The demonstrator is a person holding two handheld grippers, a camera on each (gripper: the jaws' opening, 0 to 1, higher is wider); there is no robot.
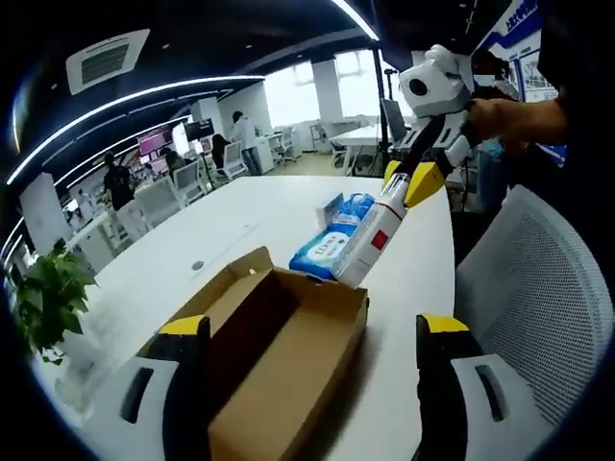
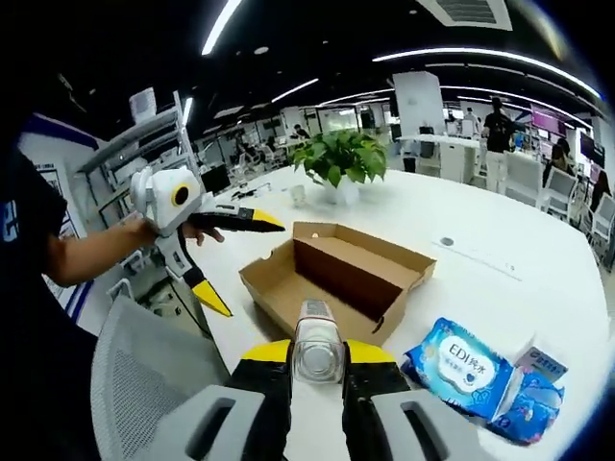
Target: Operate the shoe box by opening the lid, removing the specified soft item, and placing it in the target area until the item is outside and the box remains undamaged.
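Note:
An open brown cardboard shoe box (image 1: 288,355) lies on the white table (image 1: 240,216), its inside bare as far as I can see. My left gripper (image 1: 312,327) is open, its yellow-tipped jaws on either side of the box's near end. My right gripper (image 1: 413,178) comes in from the upper right, shut on a white tube with a red label (image 1: 373,238) held just past the box's far corner. In the right gripper view the tube (image 2: 318,348) sits end-on between my right gripper's (image 2: 318,353) jaws, with the box (image 2: 336,274) ahead and the open left gripper (image 2: 245,264) at the box's left end.
A blue pack of wet wipes (image 1: 332,245) (image 2: 471,370) and a small blue-white box (image 2: 543,365) lie on the table beside the shoe box. A potted plant (image 2: 336,158) stands beyond it. A white mesh chair (image 1: 548,298) is at the table's edge. People and desks fill the background.

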